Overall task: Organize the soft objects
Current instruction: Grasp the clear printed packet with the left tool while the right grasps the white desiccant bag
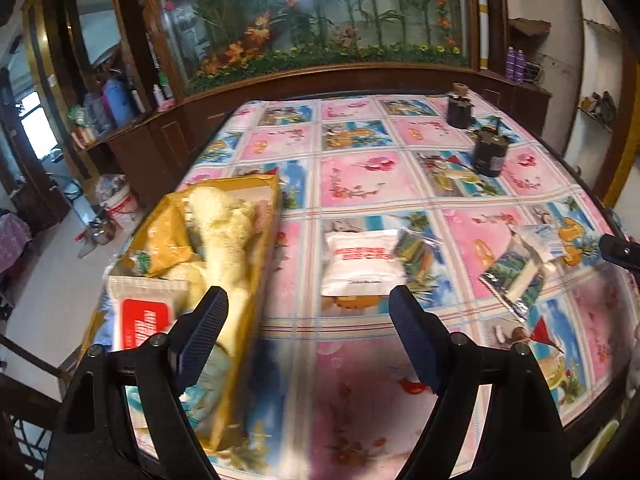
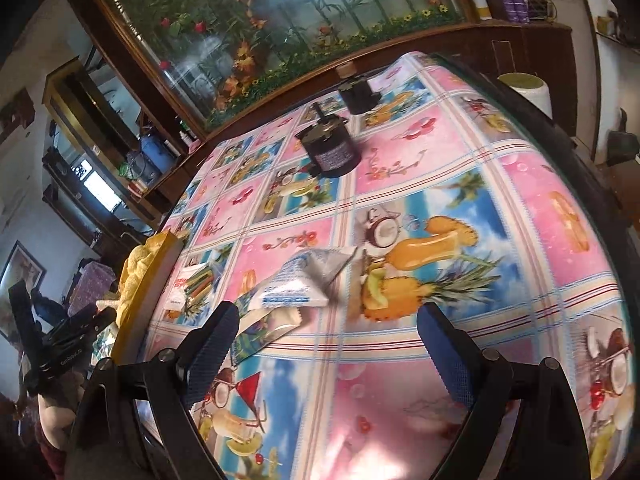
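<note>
Both grippers hang released and empty over the table (image 1: 360, 176). The left gripper (image 1: 308, 316) faces a white packet (image 1: 360, 264); the right gripper (image 2: 328, 340) faces a white pouch (image 2: 300, 284). The yellow box (image 1: 256, 248) at the left already holds a plush toy (image 1: 224, 232). Judging by this, the gathering step is underway: next, each must descend and close on its item.

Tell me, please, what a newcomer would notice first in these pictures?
Probably the bright tablecloth with pink and blue fruit pictures, covering the whole table. Next, the yellow box at the table's left edge, holding a fluffy cream plush toy. Both grippers, left and right, are open and empty.
</note>
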The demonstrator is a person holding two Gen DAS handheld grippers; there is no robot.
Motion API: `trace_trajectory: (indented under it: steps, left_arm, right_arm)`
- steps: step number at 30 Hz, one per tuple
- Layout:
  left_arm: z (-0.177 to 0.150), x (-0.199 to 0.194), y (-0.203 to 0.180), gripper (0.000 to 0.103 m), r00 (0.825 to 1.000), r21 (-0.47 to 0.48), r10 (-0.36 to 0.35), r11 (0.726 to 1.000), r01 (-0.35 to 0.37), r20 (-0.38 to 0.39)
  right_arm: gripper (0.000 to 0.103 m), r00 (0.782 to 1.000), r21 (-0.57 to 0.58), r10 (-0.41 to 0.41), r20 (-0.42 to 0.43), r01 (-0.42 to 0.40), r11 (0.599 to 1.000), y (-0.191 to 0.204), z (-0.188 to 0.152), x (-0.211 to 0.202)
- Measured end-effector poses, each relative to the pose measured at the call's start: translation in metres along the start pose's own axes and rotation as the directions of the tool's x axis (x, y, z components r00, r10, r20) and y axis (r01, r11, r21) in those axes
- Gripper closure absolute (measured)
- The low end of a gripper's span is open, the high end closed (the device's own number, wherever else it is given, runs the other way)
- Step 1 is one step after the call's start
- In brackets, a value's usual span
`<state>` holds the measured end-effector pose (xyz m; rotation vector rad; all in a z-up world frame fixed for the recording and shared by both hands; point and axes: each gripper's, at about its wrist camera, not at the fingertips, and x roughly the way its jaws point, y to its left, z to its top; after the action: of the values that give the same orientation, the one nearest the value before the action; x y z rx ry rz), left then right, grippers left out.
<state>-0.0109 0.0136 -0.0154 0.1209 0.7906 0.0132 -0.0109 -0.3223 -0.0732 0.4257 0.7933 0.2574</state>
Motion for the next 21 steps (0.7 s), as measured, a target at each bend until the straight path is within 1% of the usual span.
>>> trace_trajectory:
  steps: [2, 4, 7, 9, 11, 13, 15, 16, 17, 21]
  left_arm:
    - [-0.003, 0.008, -0.015, 0.020, 0.994, 0.016, -0.100, 0.995, 0.101, -0.042]
    - [-0.004, 0.019, -0.034, 0.020, 0.981, 0.026, -0.176, 0.984, 0.179, -0.082]
    - [-0.002, 0.034, -0.063, 0.020, 0.953, 0.035, -0.277, 0.958, 0.284, -0.126]
    - [0.002, 0.041, -0.084, 0.020, 0.933, 0.058, -0.330, 0.939, 0.340, -0.141]
    - [0.006, 0.047, -0.106, 0.020, 0.923, 0.106, -0.353, 0.923, 0.370, -0.151]
    - [0.009, 0.056, -0.126, 0.021, 0.914, 0.154, -0.370, 0.906, 0.394, -0.166]
    - [0.012, 0.070, -0.142, 0.021, 0.905, 0.174, -0.379, 0.894, 0.412, -0.194]
    - [0.013, 0.076, -0.147, 0.021, 0.897, 0.171, -0.388, 0.889, 0.425, -0.214]
    - [0.013, 0.080, -0.150, 0.021, 0.892, 0.162, -0.389, 0.888, 0.429, -0.230]
    - [0.012, 0.074, -0.145, 0.021, 0.886, 0.148, -0.410, 0.883, 0.445, -0.216]
  right_arm:
    - [0.011, 1.000, 0.023, -0.025, 0.007, 0.025, 0.999, -0.013, 0.001, -0.004]
    - [0.011, 0.999, 0.050, -0.041, 0.006, 0.040, 0.998, -0.026, 0.002, -0.006]
    - [0.010, 0.999, 0.082, -0.044, -0.002, 0.044, 0.996, -0.039, 0.002, -0.005]
    - [0.010, 0.999, 0.082, -0.040, -0.009, 0.041, 0.996, -0.041, 0.003, -0.005]
    - [0.010, 1.000, 0.079, -0.022, -0.023, 0.024, 0.997, -0.039, 0.005, -0.002]
    - [0.010, 0.998, 0.098, 0.030, -0.053, -0.025, 0.995, -0.036, 0.011, 0.006]
    - [0.010, 0.992, 0.106, 0.082, -0.099, -0.071, 0.992, -0.027, 0.019, 0.020]
    - [0.010, 0.989, 0.103, 0.087, -0.120, -0.075, 0.992, -0.022, 0.023, 0.029]
    - [0.010, 0.988, 0.094, 0.081, -0.134, -0.069, 0.993, -0.016, 0.027, 0.036]
    - [0.010, 0.980, -0.012, -0.003, -0.201, 0.000, 1.000, 0.017, 0.039, 0.071]
